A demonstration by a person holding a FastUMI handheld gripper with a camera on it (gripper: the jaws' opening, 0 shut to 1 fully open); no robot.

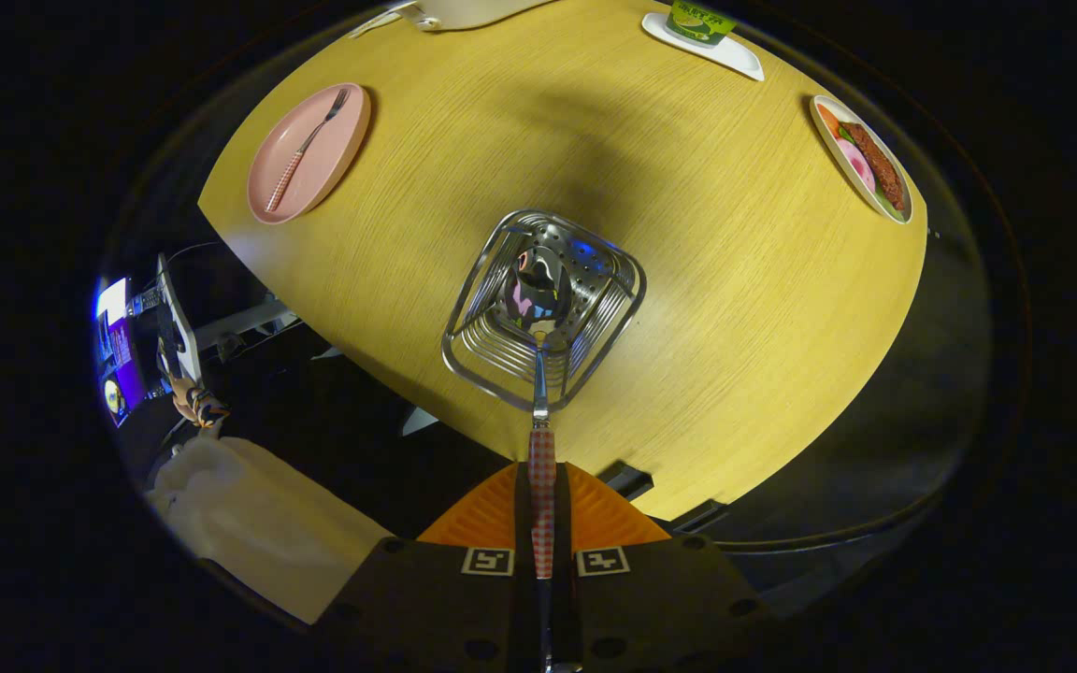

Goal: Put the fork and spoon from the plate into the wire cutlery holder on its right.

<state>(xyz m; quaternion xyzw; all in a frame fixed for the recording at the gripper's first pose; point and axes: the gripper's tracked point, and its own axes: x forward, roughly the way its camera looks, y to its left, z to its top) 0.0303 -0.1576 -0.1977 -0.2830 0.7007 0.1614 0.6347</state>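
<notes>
My gripper (542, 523) is shut on the checked handle of the spoon (540, 374), which points straight ahead. The spoon's shiny bowl hangs over the open mouth of the wire cutlery holder (478, 290), which stands on the yellow wooden table (735, 280) just beyond my fingers. Far off beyond the holder and to its left lies the pink plate (337, 154) with the fork (307, 145) on it, its checked handle toward me.
A white tray with a green cup (699, 23) sits at the table's far side. A plate of food (866, 159) lies at the far right. A person's pale sleeve (258, 523) and some equipment with a lit screen (118, 346) are left of the fingers, off the table.
</notes>
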